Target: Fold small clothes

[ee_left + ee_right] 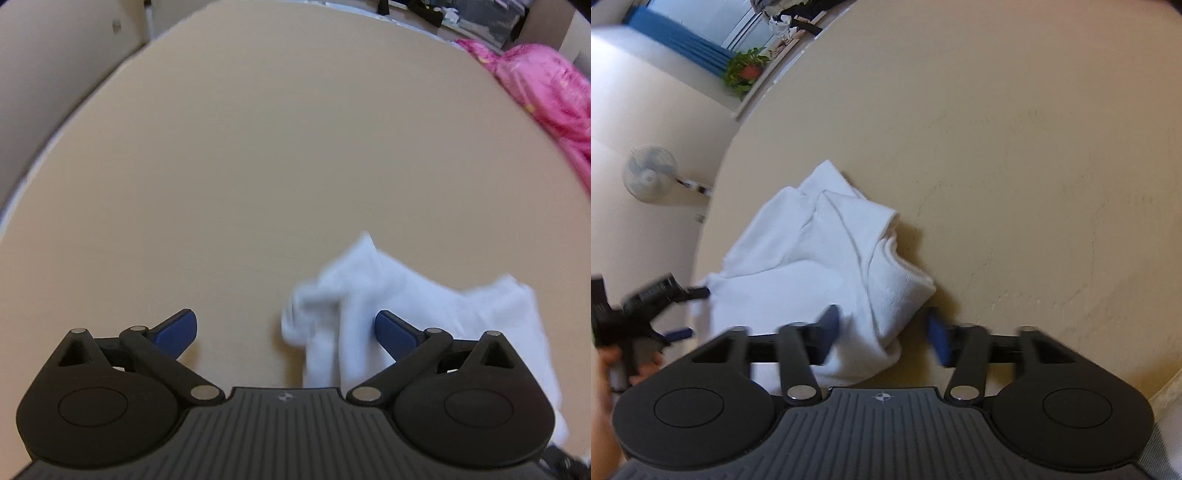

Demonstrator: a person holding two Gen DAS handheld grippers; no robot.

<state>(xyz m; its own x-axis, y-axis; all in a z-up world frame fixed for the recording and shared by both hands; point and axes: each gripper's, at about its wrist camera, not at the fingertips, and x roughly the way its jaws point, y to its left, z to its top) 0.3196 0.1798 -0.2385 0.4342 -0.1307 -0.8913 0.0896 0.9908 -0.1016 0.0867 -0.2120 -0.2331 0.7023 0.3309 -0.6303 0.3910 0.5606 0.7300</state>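
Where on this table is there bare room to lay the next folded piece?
The beige table is bare from the white garment out to its far edge, and across to the pink cloth. It is crowded only at the near edge, where both open grippers, left and right, flank the garment.

White garment [827, 266] crumpled on table [1034, 147], between parted hand-held gripper [884, 332] pads.

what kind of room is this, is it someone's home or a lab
Probably a lived-in home room: a wall-mounted fan, a potted plant on a sill, and a pink quilt heaped beside the beige table.
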